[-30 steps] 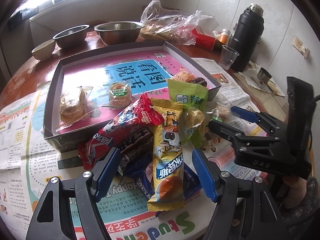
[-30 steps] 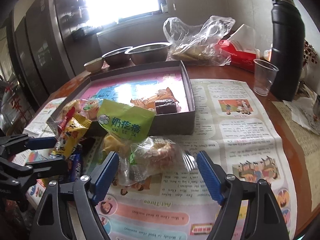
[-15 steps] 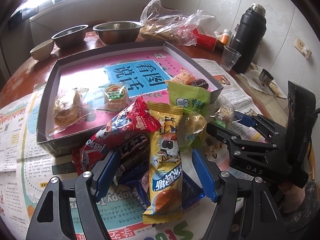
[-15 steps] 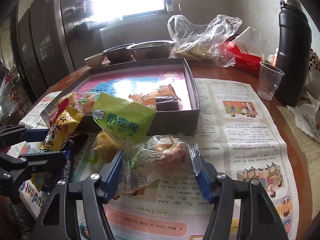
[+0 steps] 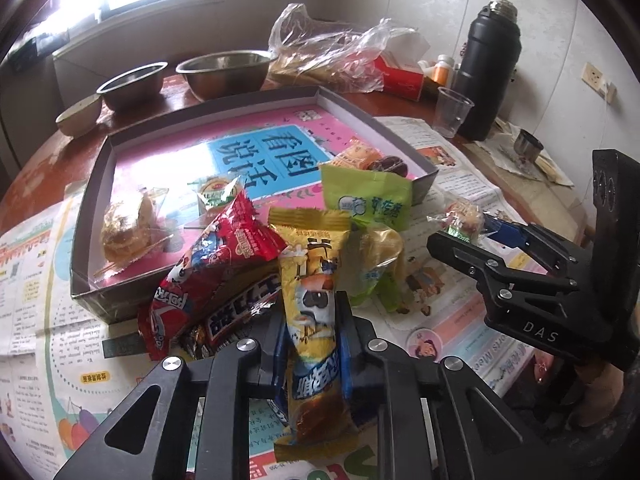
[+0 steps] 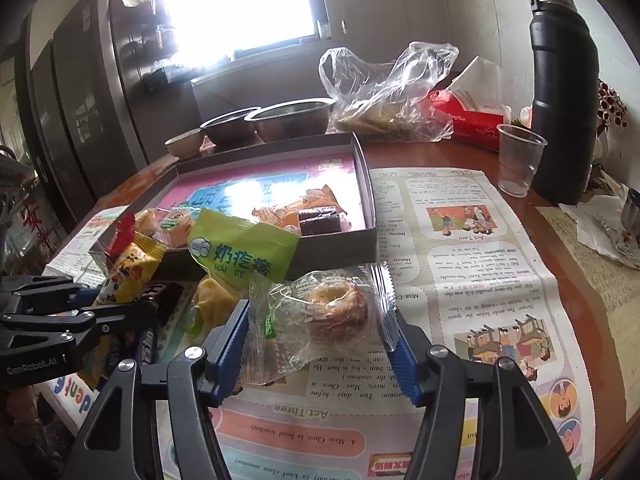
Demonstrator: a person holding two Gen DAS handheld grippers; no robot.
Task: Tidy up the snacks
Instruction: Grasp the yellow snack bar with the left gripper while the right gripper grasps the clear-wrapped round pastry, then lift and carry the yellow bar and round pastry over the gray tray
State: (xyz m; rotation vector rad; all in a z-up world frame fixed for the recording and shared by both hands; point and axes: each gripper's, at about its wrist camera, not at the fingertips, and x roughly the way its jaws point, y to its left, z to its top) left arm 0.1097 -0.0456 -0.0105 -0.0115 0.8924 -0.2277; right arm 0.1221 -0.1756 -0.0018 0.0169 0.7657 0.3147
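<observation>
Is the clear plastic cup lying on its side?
No, the clear plastic cup stands upright on the table beside the black flask.

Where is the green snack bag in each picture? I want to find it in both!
Left wrist view: the green snack bag sits a bit right of the middle, behind the yellow packet.
Right wrist view: the same bag lies left of the middle, just behind the clear-wrapped pastry.
Shared landmark: the grey box right behind it.

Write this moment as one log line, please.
left gripper: shut on yellow snack pack | right gripper: closing around clear-wrapped pastry | box: waiting
</observation>
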